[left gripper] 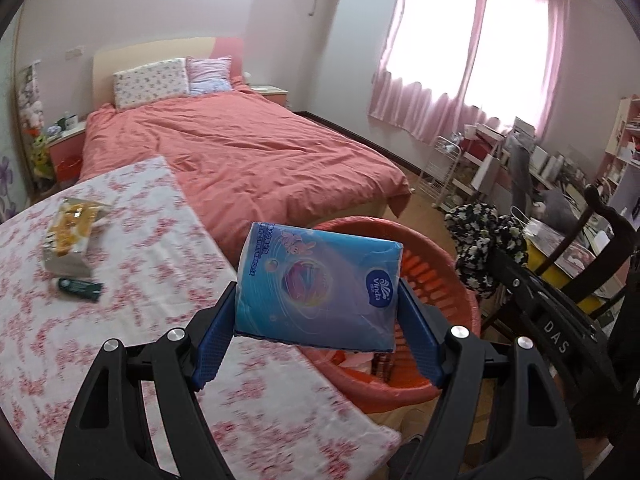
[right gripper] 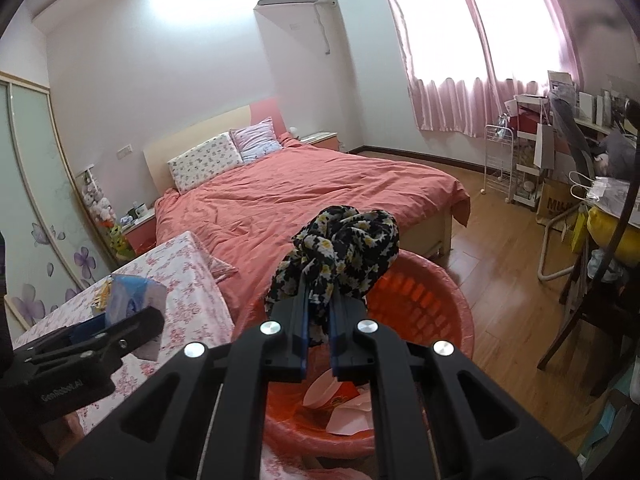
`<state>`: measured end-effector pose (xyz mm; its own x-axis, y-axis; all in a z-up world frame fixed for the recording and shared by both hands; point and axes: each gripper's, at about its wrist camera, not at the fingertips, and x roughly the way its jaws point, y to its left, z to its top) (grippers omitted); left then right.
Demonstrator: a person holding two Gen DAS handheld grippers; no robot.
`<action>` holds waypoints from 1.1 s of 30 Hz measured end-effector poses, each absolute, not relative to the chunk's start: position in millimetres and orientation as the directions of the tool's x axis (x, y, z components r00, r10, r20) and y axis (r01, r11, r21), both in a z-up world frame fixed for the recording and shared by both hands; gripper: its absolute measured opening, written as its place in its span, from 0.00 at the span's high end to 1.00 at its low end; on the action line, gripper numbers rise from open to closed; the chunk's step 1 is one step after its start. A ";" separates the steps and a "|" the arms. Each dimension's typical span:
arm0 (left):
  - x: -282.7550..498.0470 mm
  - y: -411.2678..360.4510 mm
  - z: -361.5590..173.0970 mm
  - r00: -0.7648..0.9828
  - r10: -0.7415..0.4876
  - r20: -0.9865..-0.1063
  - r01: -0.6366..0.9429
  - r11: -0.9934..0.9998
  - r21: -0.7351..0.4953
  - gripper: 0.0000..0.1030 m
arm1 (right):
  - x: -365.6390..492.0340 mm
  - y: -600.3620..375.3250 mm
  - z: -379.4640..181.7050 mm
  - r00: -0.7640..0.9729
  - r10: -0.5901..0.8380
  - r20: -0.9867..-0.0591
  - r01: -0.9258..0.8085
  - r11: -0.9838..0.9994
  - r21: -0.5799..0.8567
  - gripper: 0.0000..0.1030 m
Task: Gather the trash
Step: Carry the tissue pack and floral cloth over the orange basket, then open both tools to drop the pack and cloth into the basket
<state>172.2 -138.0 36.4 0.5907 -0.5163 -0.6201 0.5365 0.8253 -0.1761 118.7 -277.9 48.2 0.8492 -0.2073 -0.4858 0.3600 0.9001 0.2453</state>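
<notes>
- The left gripper [left gripper: 316,312] has its blue pads clamped against the two sides of a blue Vinda tissue pack [left gripper: 318,288], jaws standing wide around it; the pack hangs over the table edge and the near rim of the basket.
- The right gripper [right gripper: 318,320] is pinched almost fully closed on a black floral cloth [right gripper: 340,252], which bunches up above the fingertips and hangs over the basket.
- Just below both grippers sits a round red plastic basket [right gripper: 440,300] on the floor, against the corner of the table; crumpled pink and white paper scraps [right gripper: 340,404] lie in its bottom.
- To the left, the table with a pink-flowered cloth [left gripper: 140,280] bears a yellow-and-white opened packet [left gripper: 74,236] and, just beside it, a small dark green wrapper [left gripper: 80,289].
- Beyond the table and basket stands a bed with a salmon-pink duvet [left gripper: 240,148] and two pillows [left gripper: 152,82] at the headboard.
- On the right, a dark chair [right gripper: 580,320] and a cluttered desk [left gripper: 560,184] crowd the wooden floor near the basket; a white wire rack [right gripper: 498,160] stands further back.
- Pink curtains [right gripper: 460,60] cover the bright window on the far wall.
</notes>
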 end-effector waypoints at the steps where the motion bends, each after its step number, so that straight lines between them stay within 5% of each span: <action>1: 170.8 -142.3 36.4 0.586 -0.520 -0.621 0.542 0.822 -0.176 0.27 | 119.2 -281.4 46.4 0.848 -0.209 -0.488 0.364 0.898 0.248 0.92; 27: 180.3 -216.3 17.7 0.506 -0.556 -0.659 0.635 0.757 -0.152 0.27 | 125.4 -318.2 33.9 0.850 -0.214 -0.482 0.390 0.869 0.303 0.91; 33: 186.8 -221.9 9.3 0.492 -0.541 -0.682 0.629 0.763 -0.152 0.26 | 132.3 -330.2 28.7 0.856 -0.180 -0.484 0.380 0.855 0.354 0.82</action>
<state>186.8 -221.9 9.3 0.4921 -0.5410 -0.6820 0.6286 0.7628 -0.1515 132.3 -330.2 28.7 0.8563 -0.1799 -0.4842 0.3796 0.8549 0.3536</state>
